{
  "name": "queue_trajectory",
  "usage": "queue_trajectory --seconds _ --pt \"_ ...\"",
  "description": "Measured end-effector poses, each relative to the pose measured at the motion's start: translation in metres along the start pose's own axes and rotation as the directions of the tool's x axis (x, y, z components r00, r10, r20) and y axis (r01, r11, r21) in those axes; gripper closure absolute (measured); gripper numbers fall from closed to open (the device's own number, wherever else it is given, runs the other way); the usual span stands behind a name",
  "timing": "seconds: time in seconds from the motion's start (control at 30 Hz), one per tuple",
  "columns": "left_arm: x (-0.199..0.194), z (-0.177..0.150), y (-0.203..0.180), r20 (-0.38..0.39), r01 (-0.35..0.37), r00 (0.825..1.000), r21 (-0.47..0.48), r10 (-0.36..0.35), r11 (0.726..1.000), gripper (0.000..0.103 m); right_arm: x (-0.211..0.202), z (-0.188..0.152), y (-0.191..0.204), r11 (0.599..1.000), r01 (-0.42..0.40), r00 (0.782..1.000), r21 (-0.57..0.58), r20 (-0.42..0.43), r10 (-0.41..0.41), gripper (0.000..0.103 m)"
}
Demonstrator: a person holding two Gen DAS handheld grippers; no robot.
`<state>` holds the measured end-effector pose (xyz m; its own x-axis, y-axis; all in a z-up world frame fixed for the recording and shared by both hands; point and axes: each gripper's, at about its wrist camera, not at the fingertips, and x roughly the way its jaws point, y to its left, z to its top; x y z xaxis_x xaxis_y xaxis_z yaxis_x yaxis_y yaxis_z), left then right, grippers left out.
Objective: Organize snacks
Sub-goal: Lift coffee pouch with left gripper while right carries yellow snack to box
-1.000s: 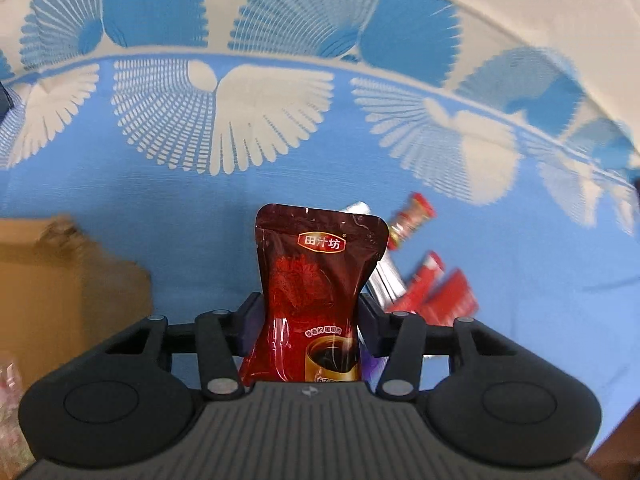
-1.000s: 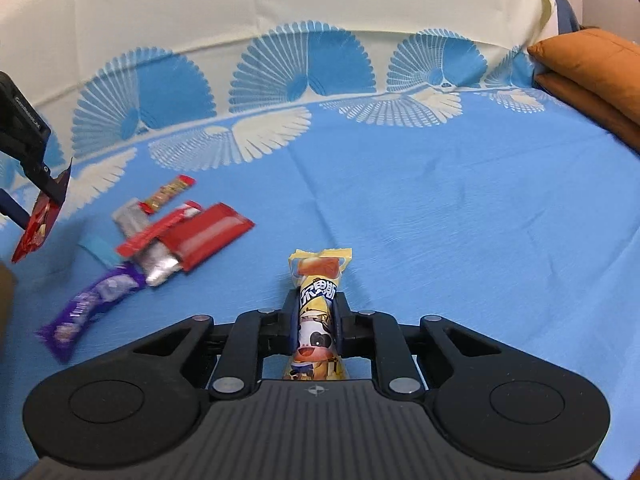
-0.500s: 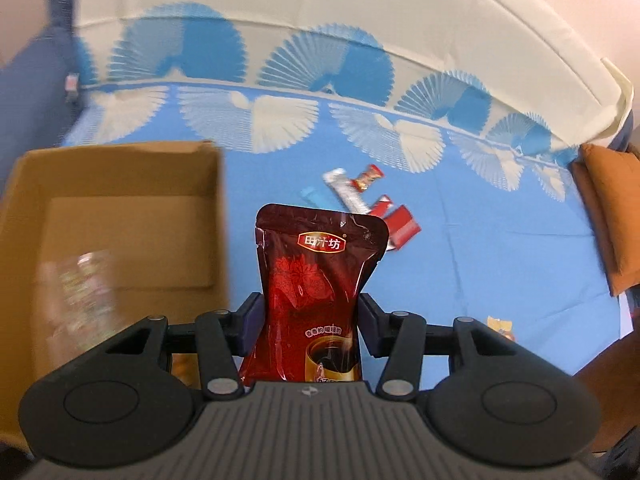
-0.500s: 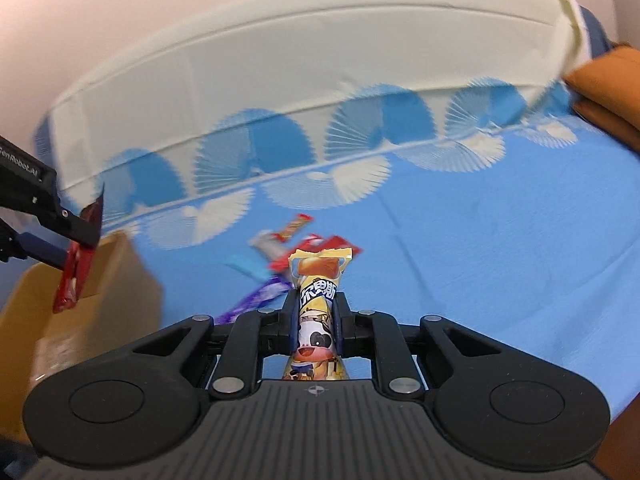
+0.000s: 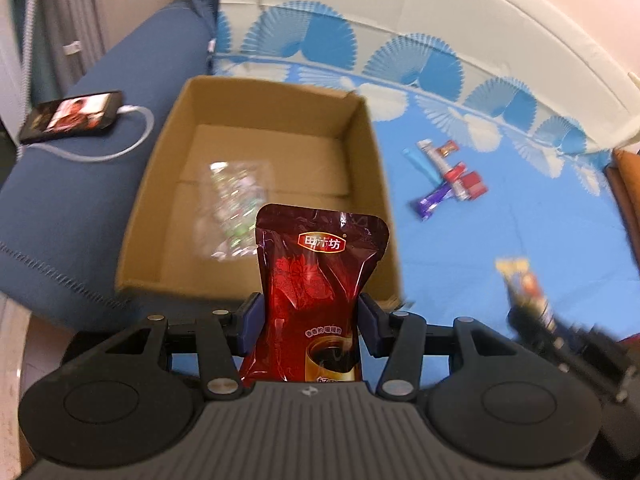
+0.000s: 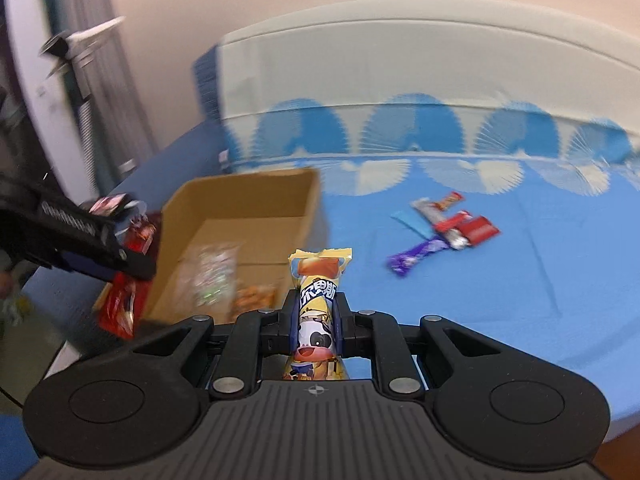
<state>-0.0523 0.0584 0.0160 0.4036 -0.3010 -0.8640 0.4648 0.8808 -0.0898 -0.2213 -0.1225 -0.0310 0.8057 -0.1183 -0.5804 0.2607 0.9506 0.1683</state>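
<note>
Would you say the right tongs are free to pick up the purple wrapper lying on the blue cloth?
Probably not yet: the right tongs are shut on the yellow panda snack, though nothing covers the purple wrapper.

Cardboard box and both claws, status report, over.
Left claw shut on dark red coffee pouch; right claw shut on yellow panda snack packet. Open brown cardboard box holds a clear packet. Nothing blocking.

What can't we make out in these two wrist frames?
- Clear packet in the cardboard box: blurred in both views, contents unreadable.
- Red pouch: bottom hidden behind the left gripper body.
- Yellow snack: its base cut off by the right gripper.
- Loose snack pile: too small, labels unreadable.
</note>
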Motion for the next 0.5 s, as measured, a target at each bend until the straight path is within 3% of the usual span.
queue_trajectory --seconds 0.2,0.5 --pt "-0.013 -0.03 0.02 0.034 -0.006 0.999 0.011 0.005 1.0 0.048 -0.011 0.0 0.035 0.996 -0.008 1.0 -0.089 -0.009 0.007 0.085" --pt "-0.025 -0.036 0.028 0.089 0.016 0.996 0.007 -0.017 1.0 0.048 -0.02 0.001 0.054 0.99 0.017 1.0 -0.143 -0.007 -0.018 0.085"
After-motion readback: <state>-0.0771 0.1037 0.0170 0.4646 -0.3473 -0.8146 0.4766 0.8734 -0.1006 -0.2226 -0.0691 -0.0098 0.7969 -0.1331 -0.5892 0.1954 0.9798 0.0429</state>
